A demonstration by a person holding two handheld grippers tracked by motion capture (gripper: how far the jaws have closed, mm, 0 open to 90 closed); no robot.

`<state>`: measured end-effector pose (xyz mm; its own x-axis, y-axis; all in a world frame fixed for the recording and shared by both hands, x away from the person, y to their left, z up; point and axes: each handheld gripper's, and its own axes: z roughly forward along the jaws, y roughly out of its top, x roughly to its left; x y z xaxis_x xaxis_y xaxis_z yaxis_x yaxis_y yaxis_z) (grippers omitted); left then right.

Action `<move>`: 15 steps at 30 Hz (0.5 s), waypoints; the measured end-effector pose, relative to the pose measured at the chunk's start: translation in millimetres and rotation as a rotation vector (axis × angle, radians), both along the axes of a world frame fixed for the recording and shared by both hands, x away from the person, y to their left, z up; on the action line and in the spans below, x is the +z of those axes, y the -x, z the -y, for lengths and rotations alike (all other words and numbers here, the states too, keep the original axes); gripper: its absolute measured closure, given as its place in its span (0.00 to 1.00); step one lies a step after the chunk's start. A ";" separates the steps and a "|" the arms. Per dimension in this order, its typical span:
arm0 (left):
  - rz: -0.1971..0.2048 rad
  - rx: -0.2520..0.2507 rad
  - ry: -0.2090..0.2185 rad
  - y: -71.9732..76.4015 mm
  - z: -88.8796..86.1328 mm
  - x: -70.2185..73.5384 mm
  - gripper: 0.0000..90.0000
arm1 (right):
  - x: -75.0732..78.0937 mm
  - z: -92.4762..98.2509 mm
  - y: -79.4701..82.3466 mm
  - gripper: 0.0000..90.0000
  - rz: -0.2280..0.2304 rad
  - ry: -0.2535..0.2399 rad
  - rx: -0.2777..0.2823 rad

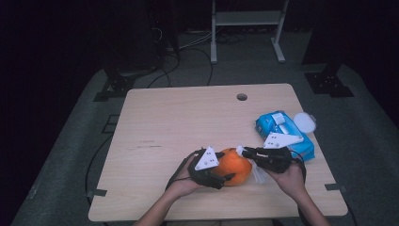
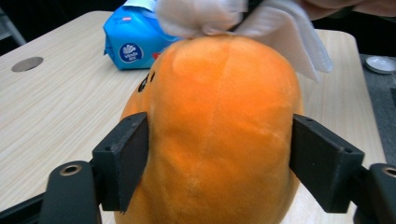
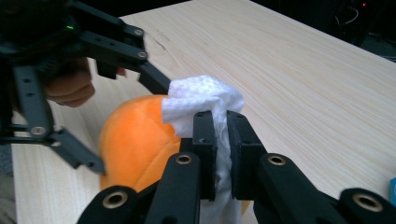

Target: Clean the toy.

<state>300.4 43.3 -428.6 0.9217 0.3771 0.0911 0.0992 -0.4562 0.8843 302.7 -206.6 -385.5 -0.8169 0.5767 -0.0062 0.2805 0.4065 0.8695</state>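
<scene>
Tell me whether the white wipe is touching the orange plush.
Touching. In the left gripper view the wipe, pinched by the right gripper, is bunched down on top of the plush with no gap.

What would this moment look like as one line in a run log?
left gripper: jaws around orange plush toy, pads about touching | right gripper: shut on white wipe, wipe on toy's top | blue wipes pack: on table

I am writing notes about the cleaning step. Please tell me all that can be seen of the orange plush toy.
The orange plush toy is rounded, soft and fuzzy, with small dark marks on one side. It rests on the wooden table near the front edge. The left gripper has its jaws at the toy's two sides, the right jaw slightly apart. The white wipe, clamped in the right gripper, presses on its top.
</scene>
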 end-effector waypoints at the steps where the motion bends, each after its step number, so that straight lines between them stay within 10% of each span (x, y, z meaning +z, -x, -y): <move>1: -0.002 0.012 0.000 0.4 1.3 0.0 0.26 | 1.9 -3.2 2.9 0.91 0.009 0.005 0.010; 9: -0.086 0.056 0.036 -5.9 -2.3 -2.8 0.15 | 7.2 -15.8 7.2 0.91 0.035 0.043 0.068; 15: -0.072 0.064 0.021 -3.9 3.8 -1.2 0.20 | 8.0 -10.8 10.8 0.91 0.018 0.031 0.065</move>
<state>304.2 39.5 -429.9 0.8993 0.4369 0.0166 0.1917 -0.4281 0.8832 291.9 -195.8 -377.5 -0.8523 0.5216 -0.0381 0.2369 0.4499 0.8611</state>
